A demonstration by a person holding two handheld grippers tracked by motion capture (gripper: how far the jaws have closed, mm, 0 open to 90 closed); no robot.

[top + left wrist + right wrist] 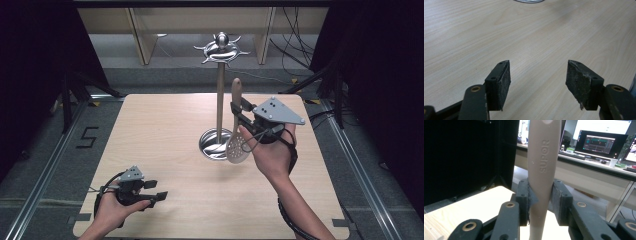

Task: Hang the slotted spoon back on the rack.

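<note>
Overall, two grippers are at work over one pale wooden surface, one in each of the person's hands. The right gripper is raised above the surface, right of centre in the high view, and grasps one slotted spoon by its handle. Its two black pads press on the beige handle from either side in the right gripper view, where the handle runs upright between them and bears one raised word, SUPOR. The spoon hangs with its handle up and its round, perforated head down, the head just in front of the base of the stand.

One metal stand rises from the far middle of the surface. It has one upright pole, one round shiny base and one crown of curved hooks at the top. How many hooks there are I cannot tell exactly. The spoon is just beside the pole, to its right; whether the two touch cannot be made out.

The left gripper lies low near the front left corner of the surface, well apart from the spoon and the stand. Its two jaws stand wide apart with nothing between them, bare wood showing in the gap in the left gripper view, and its worn pads face each other.
</note>
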